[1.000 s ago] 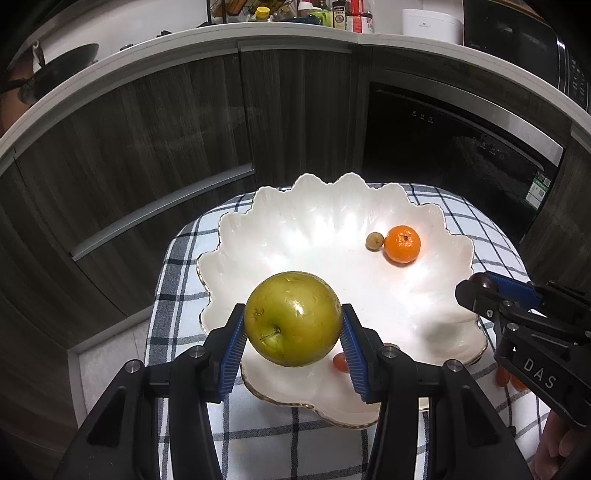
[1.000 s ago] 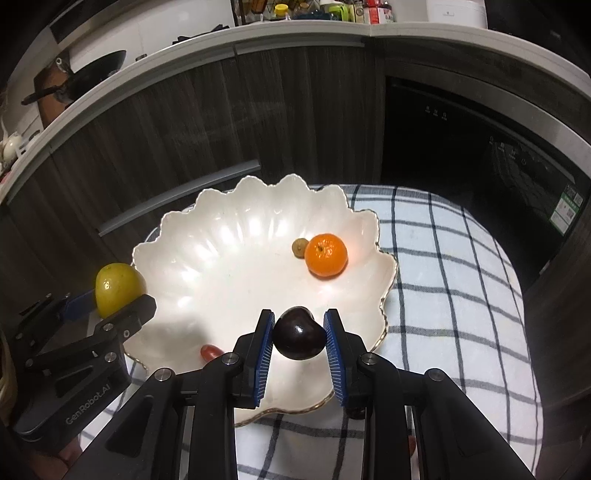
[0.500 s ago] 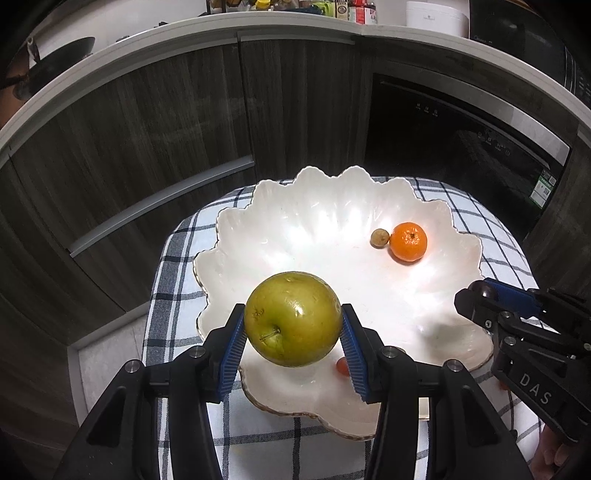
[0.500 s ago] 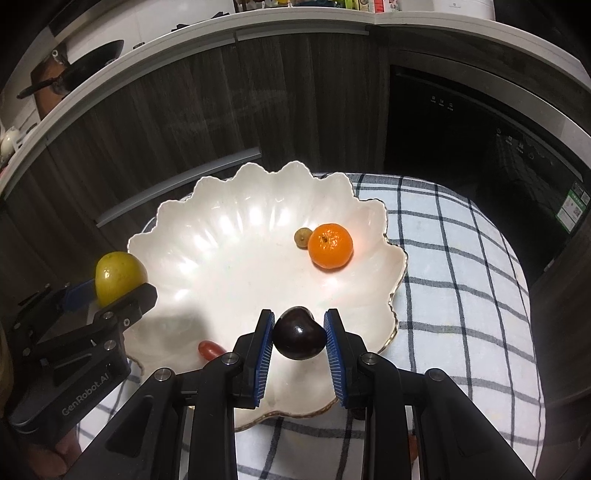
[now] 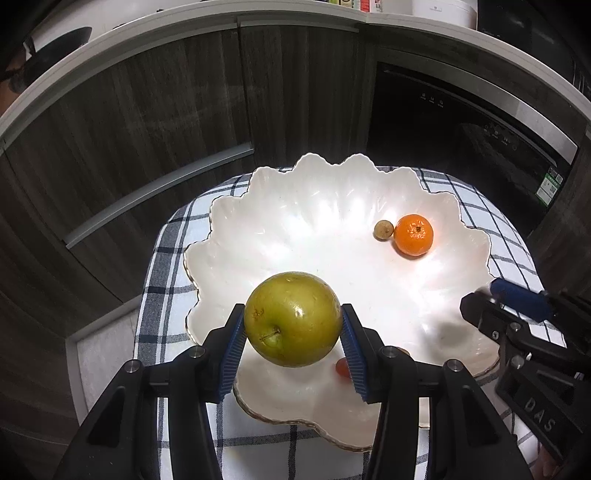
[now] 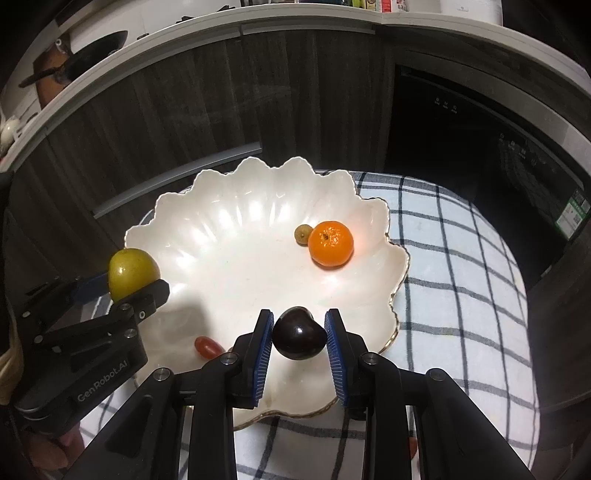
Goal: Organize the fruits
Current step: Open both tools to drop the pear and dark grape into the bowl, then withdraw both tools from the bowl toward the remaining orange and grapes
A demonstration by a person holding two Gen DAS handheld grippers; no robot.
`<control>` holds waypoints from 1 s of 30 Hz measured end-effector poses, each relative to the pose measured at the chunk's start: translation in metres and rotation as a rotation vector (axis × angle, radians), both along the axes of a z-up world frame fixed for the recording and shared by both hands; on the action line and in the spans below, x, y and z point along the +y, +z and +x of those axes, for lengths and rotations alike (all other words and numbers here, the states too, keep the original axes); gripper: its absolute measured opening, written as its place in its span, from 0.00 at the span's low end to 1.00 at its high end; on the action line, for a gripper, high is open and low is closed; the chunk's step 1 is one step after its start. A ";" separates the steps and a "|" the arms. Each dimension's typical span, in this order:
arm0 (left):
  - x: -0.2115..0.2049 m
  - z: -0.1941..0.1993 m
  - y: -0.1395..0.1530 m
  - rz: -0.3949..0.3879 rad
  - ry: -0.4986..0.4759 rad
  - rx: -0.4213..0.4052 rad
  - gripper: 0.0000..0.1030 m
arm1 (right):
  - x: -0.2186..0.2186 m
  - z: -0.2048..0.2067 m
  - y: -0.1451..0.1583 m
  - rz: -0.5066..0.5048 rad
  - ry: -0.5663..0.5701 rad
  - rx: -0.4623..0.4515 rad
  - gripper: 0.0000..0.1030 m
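A green apple [image 5: 292, 318] hangs above the scalloped white dish's [image 5: 317, 229] near-left rim. A dark plum [image 6: 298, 338] hangs over its near edge. An orange mandarin [image 5: 413, 235] touches a small brownish fruit [image 5: 383, 230] near the right rim; a red cherry tomato [image 6: 207, 347] lies near the front edge.

cabinets: dark wood-grain cabinet fronts [image 5: 155, 122] fill the middle and left of the frame
handle: a long grey bar handle [image 5: 159, 195] slants across left of centre
countertop: a pale counter edge [image 6: 184, 33] arcs across the top
appliance: a black built-in appliance [image 5: 461, 122] at upper right
table cover: a checked cloth [image 6: 454, 266] at lower right
light: bright from above, dim around
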State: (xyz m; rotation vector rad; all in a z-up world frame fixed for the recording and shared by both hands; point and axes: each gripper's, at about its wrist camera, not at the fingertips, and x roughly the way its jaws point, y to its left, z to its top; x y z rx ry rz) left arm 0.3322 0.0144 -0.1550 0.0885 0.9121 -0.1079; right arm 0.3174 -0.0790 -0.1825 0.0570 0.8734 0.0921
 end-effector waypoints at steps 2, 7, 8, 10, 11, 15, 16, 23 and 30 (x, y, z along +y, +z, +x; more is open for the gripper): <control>0.000 -0.002 0.005 0.013 0.013 -0.034 0.76 | 0.001 -0.001 0.002 -0.011 -0.004 -0.013 0.51; 0.004 -0.005 0.016 0.014 0.029 -0.065 0.80 | -0.001 -0.003 0.011 -0.033 -0.021 -0.047 0.61; 0.005 -0.006 0.019 0.014 0.035 -0.072 0.83 | -0.001 -0.003 0.012 -0.032 -0.025 -0.047 0.63; 0.008 -0.007 0.022 0.009 0.043 -0.078 0.84 | -0.004 -0.003 0.015 -0.024 -0.037 -0.056 0.71; 0.009 -0.008 0.024 0.007 0.048 -0.080 0.85 | -0.004 -0.003 0.015 -0.025 -0.039 -0.060 0.72; 0.010 -0.009 0.029 0.017 0.056 -0.094 0.88 | -0.004 -0.005 0.020 -0.036 -0.045 -0.076 0.76; 0.011 -0.010 0.030 0.017 0.056 -0.096 0.89 | -0.005 -0.005 0.021 -0.035 -0.047 -0.077 0.76; 0.005 -0.015 0.037 0.018 0.044 -0.105 0.89 | -0.013 -0.009 0.028 -0.025 -0.060 -0.091 0.77; -0.006 -0.023 0.045 0.025 0.025 -0.124 0.89 | -0.025 -0.017 0.034 -0.020 -0.085 -0.103 0.77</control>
